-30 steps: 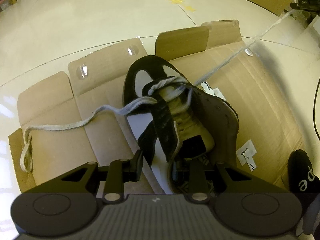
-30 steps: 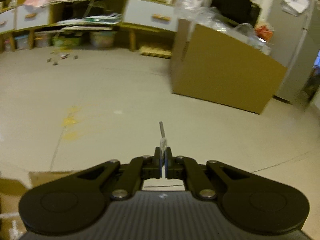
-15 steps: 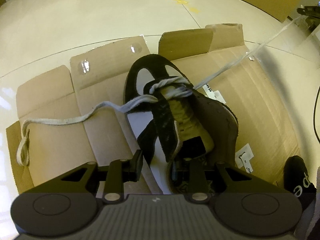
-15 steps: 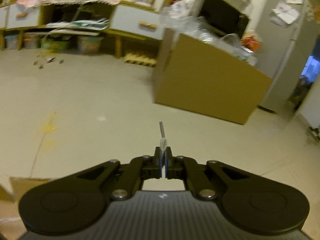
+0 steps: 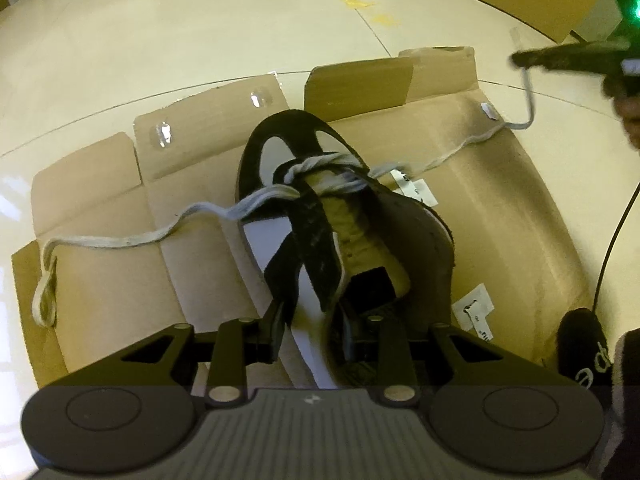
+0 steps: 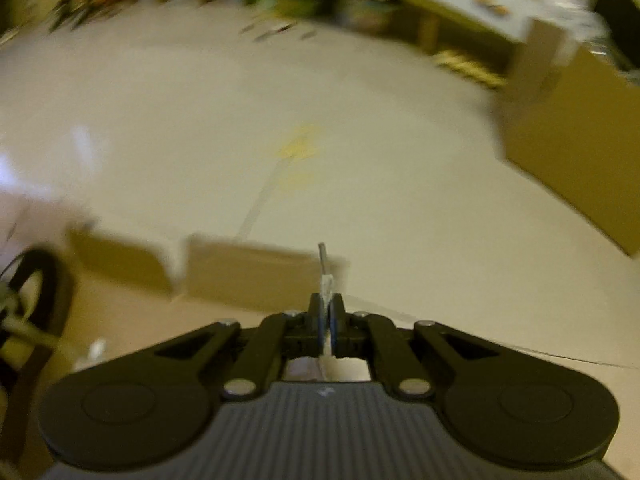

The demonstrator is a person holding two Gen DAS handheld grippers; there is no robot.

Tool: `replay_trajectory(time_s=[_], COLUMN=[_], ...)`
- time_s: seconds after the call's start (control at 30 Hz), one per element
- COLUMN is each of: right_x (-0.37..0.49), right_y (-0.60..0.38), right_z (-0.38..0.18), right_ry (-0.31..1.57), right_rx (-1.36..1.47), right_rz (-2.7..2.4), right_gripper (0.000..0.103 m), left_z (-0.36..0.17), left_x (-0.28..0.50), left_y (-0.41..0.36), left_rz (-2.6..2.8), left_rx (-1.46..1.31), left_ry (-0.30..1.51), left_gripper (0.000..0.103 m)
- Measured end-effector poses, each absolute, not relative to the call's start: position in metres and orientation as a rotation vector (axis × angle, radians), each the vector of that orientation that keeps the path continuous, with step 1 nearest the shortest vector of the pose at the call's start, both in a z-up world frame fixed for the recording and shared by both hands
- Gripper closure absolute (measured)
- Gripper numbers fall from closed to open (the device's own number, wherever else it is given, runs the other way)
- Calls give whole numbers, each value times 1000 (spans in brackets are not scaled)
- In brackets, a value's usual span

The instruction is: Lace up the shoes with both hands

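On a flattened cardboard sheet (image 5: 500, 200) spread over the pale floor (image 5: 160, 32) lies the black and white shoe (image 5: 316, 216), its toe pointing away from the left wrist camera. The left gripper (image 5: 310, 328) is clamped on the heel end of the shoe: one finger presses the outer side, the other goes inside the opening, so the shoe's side wall is between them. A grey shoelace (image 5: 320, 168) is wound across the front eyelets. One free end (image 5: 120, 240) runs to the left over the cardboard and finishes in a loop near the edge. The other end goes to the right, slack and curving (it is not stretched), up to the right gripper (image 6: 328, 312). Its jaws are pressed together on the lace, and the stiff lace tip (image 6: 323, 258) sticks out above the fingers. The right wrist view is blurred. In the left view a dark foot (image 5: 584, 344) shows at the lower right of the cardboard.
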State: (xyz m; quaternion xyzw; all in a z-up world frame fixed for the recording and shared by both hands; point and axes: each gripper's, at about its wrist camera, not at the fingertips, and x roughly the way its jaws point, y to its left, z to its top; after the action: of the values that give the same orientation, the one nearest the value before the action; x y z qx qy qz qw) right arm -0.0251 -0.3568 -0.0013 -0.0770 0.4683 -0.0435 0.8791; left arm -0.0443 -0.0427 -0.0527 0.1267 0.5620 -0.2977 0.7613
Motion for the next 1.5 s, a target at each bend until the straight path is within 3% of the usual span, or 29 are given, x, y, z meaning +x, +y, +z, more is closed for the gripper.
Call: replay_trajectory(time_s=[0.43,0.6,0.73,0.9,1.13,1.3,1.5], right_x=[0,3,3,1,-11,-13,-14], right_y=[-276,-268,-262,-266,-280,-288,-282], right_z=[-54,-61,-62,-62,-60,-65,-68], right_ry=[1103,1125,1115,1088,1006,1013,1021], right_rx=[-180,-178,-189,-134,-105,-187,-239], right_rz=[165,191,208,242,362,412,463], right_gripper=[99,95,95,68,75,91,92], left_z=[-52,-46,-40,-37,-41,-42,-43], left_x=[-42,-41,-40,-40,-39,-39,-37], left_y=[-34,-32,-32,-34,-36,-37,-38], left_rz=[-671,-690,-703,-710,-708,-707,-702], left_rx=[199,182,173,172,176,183,192], left_ry=[1253,1254,1244,1242,1253,1255,1256], left_gripper=[75,67,67,67,67,67,67])
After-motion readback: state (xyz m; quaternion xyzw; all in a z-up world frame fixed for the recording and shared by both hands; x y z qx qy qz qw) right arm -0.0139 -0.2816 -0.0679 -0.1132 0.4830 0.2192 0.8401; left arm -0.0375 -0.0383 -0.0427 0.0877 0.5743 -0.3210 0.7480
